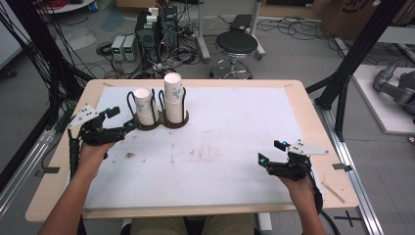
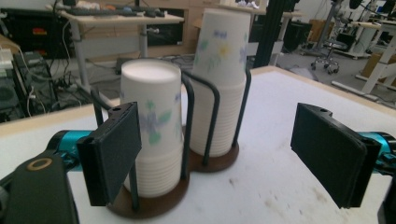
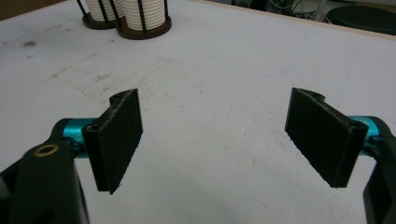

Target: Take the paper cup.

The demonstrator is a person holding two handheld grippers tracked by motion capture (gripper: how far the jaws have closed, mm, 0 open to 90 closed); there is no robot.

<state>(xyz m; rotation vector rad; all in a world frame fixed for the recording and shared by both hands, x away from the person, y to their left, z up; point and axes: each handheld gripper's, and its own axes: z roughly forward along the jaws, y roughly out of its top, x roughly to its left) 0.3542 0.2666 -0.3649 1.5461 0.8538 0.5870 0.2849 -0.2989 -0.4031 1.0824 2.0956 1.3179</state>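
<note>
A dark two-ring cup holder [image 1: 162,122] stands on the white mat [image 1: 230,122] at the back left. It carries a shorter stack of flower-printed paper cups [image 1: 145,105] and a taller stack [image 1: 173,95]. My left gripper [image 1: 122,118] is open just left of the holder. In the left gripper view the shorter stack [image 2: 152,126] sits just beyond the left jaw of that gripper [image 2: 219,154], with the taller stack [image 2: 222,70] behind it. Near the front right, my right gripper [image 1: 270,152] is open and empty over bare mat [image 3: 215,84], with the holder [image 3: 126,25] far off.
The mat has brown stains [image 1: 129,155] near its middle. A thin wooden stick [image 1: 333,191] lies on the table's front right edge. Beyond the far edge, a black stool [image 1: 236,45] and computer boxes with cables [image 1: 155,30] stand on the floor.
</note>
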